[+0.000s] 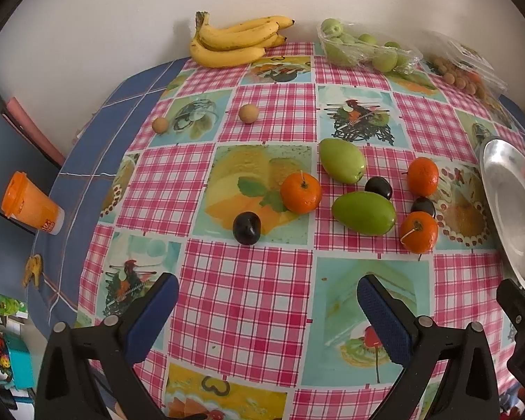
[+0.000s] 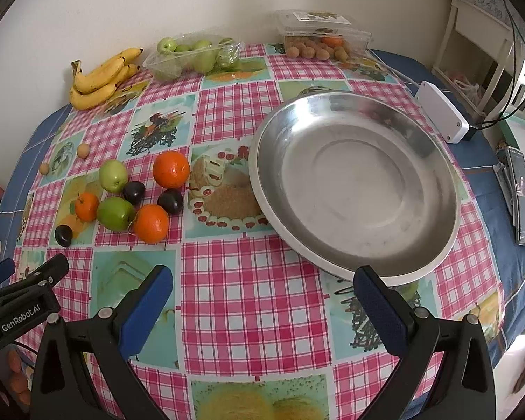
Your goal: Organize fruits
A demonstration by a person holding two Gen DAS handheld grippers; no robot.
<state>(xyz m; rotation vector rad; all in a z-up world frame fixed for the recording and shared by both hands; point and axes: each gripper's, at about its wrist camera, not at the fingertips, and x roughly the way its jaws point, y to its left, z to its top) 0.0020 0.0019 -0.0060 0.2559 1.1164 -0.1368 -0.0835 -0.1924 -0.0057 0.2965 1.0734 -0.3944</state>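
Both grippers hang low over the near edge of the table with nothing between their fingers: the left gripper [image 1: 266, 311] is spread wide, facing the loose fruit, and the right gripper [image 2: 262, 301] is just as wide, facing the bowl [image 2: 437, 245].

The bowl is the largest thing here — steel, shallow and bare inside, sitting right of the fruit cluster with its rim near but not touching the closest orange [image 2: 151, 223]. Along the far wall lie the bananas [image 1: 234, 40], a clear tray of green fruit [image 1: 367, 49] and a lidded box of small brown fruit [image 2: 318, 40].

The loose fruit sits in a tight group left of the bowl: two green fruits [image 1: 364, 212], three oranges and three plums [image 1: 246, 228], several touching or nearly so. Two small tan balls [image 1: 248, 113] lie apart, further back.

Nothing has yet gone into the bowl, so this looks like the very start. A sound first pick would be a fruit at the edge of the cluster — the lone plum or the left orange [image 1: 301, 193] — so the fingers come down either side without knocking neighbours. Round fruit rolls, so close across the widest part and gently.
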